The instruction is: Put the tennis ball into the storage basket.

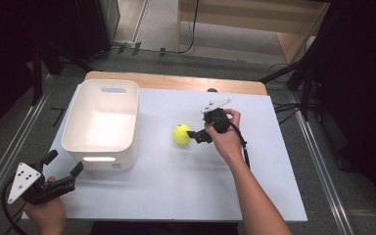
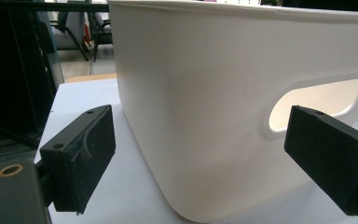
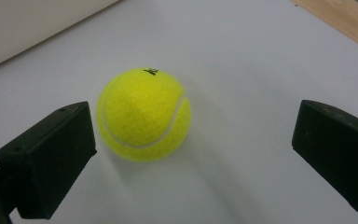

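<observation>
Tennis ball (image 1: 181, 133) is the thing in hand, sitting on the white table top (image 1: 176, 191) near its middle, just right of the white bin (image 1: 103, 122). Going from the left: the left gripper (image 1: 63, 164) is hovering at the table's near left corner, its jaws standing wide apart and gripping nothing, aimed at the bin's near corner. In the left gripper view the two black pads (image 2: 81, 156) are framing that bin wall (image 2: 205, 116) without touching it, and this view is showing the oval handle cutout (image 2: 314, 100) side-on from close up, which the high view is showing only as a small bright slot. Further right, the ball is resting apart from the bin; being round, it has no long axis, though the right gripper view is showing its white seam curving down the right side and a small dark mark at its top. The right gripper (image 1: 194, 133) is reaching in from the ball's right, jaws spread wide. In the right gripper view the ball (image 3: 143, 114) is lying just beside the left pad (image 3: 51, 161) and well clear of the other; whether that pad is touching it cannot be told.
</observation>
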A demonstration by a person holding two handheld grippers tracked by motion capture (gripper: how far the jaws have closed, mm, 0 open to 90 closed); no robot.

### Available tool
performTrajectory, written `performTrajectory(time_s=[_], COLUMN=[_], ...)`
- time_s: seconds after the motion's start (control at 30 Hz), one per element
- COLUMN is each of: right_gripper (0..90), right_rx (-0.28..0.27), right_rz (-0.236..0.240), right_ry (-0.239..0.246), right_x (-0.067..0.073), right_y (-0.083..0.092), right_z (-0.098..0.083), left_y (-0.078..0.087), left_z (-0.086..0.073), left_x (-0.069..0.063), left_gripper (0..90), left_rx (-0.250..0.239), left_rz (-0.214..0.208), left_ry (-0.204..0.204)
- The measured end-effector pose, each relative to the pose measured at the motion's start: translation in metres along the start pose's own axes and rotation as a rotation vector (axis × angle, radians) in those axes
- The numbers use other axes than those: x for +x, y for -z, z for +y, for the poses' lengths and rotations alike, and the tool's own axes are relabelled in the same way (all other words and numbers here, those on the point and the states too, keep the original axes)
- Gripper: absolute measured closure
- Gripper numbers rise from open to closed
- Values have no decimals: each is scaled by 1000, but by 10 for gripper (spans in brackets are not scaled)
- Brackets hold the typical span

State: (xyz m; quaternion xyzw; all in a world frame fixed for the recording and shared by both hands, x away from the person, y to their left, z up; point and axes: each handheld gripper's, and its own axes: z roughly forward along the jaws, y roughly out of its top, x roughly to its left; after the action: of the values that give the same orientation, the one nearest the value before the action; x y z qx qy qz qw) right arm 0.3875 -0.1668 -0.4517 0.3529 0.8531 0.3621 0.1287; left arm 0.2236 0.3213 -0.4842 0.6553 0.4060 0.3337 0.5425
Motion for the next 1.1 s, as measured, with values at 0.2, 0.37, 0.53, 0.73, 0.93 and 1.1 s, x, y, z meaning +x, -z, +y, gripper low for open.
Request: performTrajectory(time_s=[0.2, 0.37, 0.53, 0.73, 0.93, 1.1], right_gripper=[0, 0, 0, 0, 0, 87], right_rx=[45, 74, 97, 116, 163, 187], right_rz=[18, 29, 42, 59, 75, 89], right_ry=[34, 22, 13, 11, 16, 8], right_x=[6, 6, 7, 10, 10, 11], right_y=[-9, -19, -27, -32, -39, -45], right_z=[8, 10, 13, 18, 20, 20], left_y=[0, -1, 0, 1, 1, 1], left_z=[0, 0, 0, 0, 0, 0], left_x=[0, 0, 1, 2, 2, 2], left_gripper=[86, 86, 86, 86, 85, 86], left_rx=[0, 4, -5, -6, -9, -11], left_rz=[-2, 0, -6, -7, -7, -6], left_ry=[1, 0, 7, 15, 13, 14])
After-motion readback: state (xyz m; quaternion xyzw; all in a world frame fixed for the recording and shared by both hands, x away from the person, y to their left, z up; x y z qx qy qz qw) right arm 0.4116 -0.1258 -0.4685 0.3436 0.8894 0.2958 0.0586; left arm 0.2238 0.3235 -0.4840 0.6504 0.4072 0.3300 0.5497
